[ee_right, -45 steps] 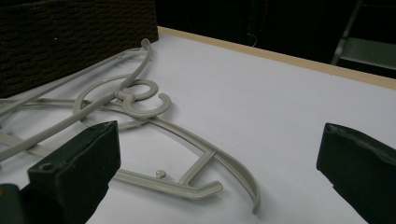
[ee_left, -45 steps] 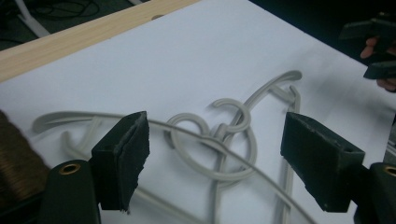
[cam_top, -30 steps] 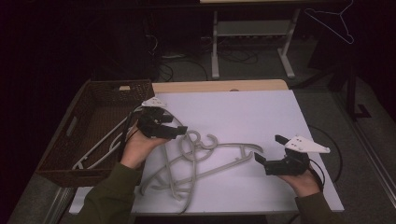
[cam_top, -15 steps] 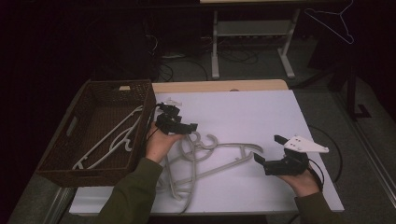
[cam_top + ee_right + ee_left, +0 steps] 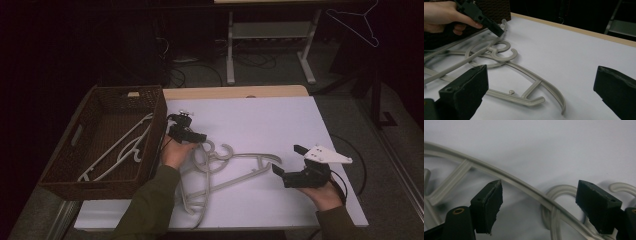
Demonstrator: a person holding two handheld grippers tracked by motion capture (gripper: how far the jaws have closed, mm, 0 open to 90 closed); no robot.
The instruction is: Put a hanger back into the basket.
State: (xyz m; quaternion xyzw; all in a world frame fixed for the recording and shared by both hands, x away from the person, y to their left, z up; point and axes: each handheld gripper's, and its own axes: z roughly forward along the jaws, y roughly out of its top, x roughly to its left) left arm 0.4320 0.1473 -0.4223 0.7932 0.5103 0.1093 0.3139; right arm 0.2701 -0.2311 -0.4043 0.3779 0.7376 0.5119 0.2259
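White tabletop [image 5: 280, 120] in a dark room: a pile of grey plastic hangers [image 5: 227, 165] lies tangled near its front left, just beside a wicker basket [image 5: 65, 172] holding more hangers. At the pile's hooks, the left gripper [image 5: 537, 195] hovers with its fingers [image 5: 487, 205] spread wide on either side of a hanger's arm, not pressing it. Well apart to the right, the right gripper [image 5: 290, 162] is open and empty.

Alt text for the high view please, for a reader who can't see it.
A person's left tool, open, reaches the hooks of a pile of grey hangers on a white table. The right tool, also open, hovers beside the pile's right end. A brown wicker basket at the left holds more hangers.
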